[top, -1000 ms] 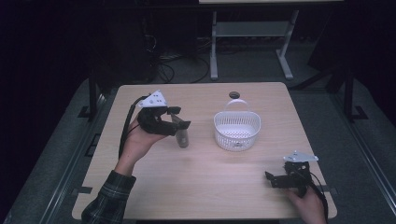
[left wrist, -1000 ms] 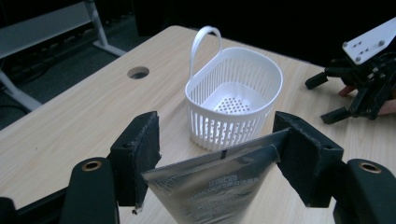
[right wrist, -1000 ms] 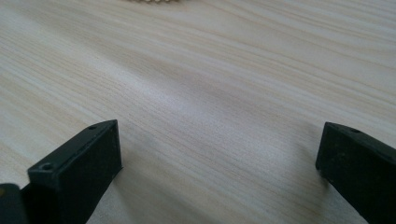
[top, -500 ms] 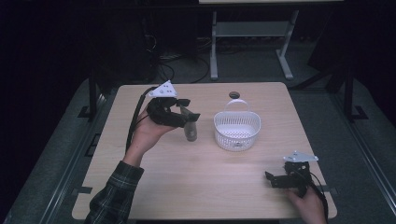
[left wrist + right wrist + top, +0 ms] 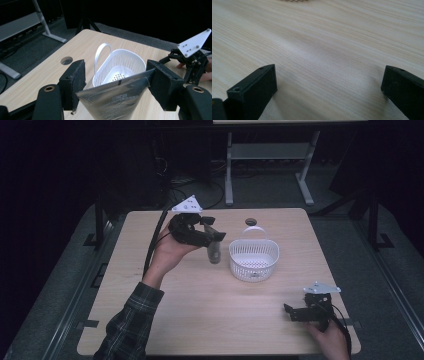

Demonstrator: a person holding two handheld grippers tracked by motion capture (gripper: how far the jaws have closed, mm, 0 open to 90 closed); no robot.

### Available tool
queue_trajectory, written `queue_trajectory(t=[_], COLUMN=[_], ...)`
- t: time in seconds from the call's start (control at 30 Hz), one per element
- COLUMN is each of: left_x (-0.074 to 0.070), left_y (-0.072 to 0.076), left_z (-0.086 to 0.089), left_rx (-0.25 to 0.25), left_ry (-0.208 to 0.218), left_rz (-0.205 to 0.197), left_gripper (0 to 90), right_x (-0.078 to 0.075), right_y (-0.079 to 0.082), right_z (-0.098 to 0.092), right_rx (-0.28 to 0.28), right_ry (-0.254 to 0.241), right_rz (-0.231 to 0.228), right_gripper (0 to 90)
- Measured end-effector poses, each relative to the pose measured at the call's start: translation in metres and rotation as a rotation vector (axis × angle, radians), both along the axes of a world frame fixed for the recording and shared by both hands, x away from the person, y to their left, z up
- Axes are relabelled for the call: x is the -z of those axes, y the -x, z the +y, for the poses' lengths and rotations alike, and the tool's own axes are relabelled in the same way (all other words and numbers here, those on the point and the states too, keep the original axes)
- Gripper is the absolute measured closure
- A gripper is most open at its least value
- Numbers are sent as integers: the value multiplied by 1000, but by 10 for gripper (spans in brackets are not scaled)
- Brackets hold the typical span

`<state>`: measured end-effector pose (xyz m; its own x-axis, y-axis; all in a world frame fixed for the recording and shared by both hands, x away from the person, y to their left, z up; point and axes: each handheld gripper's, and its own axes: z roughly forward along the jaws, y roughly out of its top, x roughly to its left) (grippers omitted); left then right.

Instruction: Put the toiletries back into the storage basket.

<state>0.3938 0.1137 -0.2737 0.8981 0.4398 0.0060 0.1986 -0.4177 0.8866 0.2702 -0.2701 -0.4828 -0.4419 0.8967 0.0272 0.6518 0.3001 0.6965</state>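
Left claw (image 5: 212, 231) carried silver tube (image 5: 214, 252) toward basket (image 5: 253, 260).

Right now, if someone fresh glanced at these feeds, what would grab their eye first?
Most striking is the silver tube, clamped by its flat crimped end in the left gripper and hanging above the table, just left of the white basket. The basket stands near mid-table, its handle up. At the near right corner the right gripper rests low with its jaws wide apart over bare wood.

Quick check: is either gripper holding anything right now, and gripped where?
The left gripper holds a silver-grey squeeze tube by its flat crimped end, pads at both edges. The right gripper holds nothing; its jaws stand open.
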Motion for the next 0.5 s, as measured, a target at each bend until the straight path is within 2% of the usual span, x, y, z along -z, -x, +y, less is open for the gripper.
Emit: queue_trajectory(t=[0.5], left_x=[-14], left_y=[-11], left_z=[-26], left_rx=[25], left_ry=[15], left_rz=[-20], left_gripper=[326], right_x=[0], right_y=[0], right_z=[0], right_rx=[0], right_ry=[0], right_rz=[0], right_gripper=[0])
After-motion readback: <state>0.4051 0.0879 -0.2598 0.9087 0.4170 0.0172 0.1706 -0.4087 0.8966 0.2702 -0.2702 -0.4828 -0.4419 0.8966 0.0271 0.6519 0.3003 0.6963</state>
